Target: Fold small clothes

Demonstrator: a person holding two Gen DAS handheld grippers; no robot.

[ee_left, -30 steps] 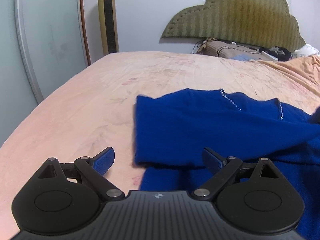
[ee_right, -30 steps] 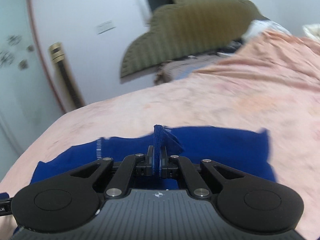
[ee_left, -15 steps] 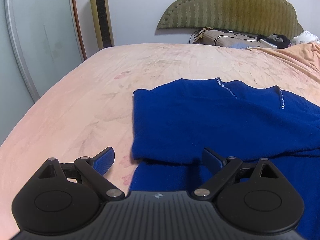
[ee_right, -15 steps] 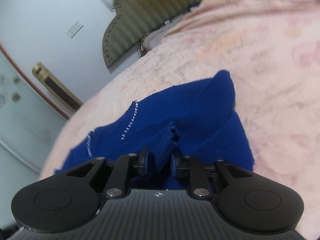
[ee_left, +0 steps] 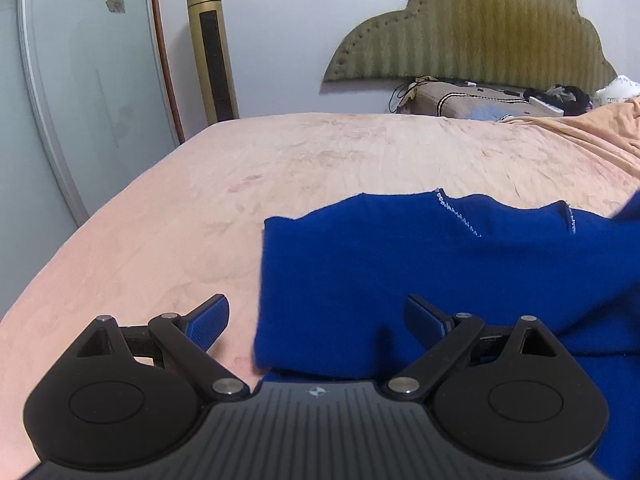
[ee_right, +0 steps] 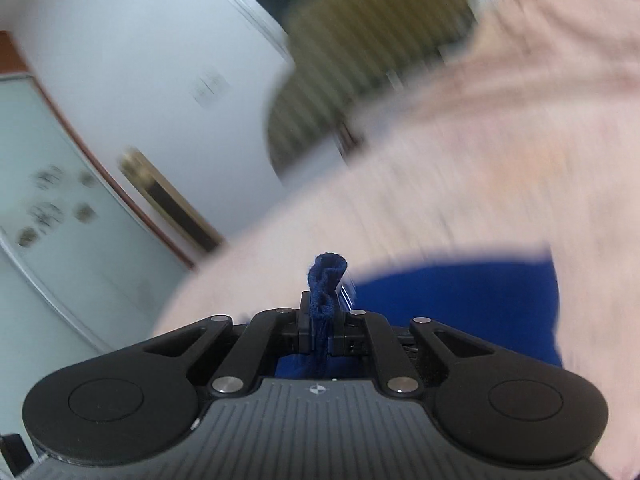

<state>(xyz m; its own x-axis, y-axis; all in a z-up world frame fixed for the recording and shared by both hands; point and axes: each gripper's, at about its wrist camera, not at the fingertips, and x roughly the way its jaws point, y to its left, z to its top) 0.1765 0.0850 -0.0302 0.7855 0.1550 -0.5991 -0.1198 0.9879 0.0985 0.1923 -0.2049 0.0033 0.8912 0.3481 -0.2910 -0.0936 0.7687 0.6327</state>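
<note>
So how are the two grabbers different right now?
The left gripper has its jaws wide apart with nothing pinched; the right gripper is closing its jaws on a bunched bit of the blue top. The left one hangs over the top's folded edge on the bed; the right one holds cloth up. Both are black with the same shape.

Both cameras sit low and close over the pink bed (ee_left: 360,152), facing its green headboard (ee_left: 480,28), the left one level and sharp, the right one tilted and blurred, sharing the blue garment (ee_left: 420,272), the wall and the gold tower fan (ee_left: 210,48).
</note>
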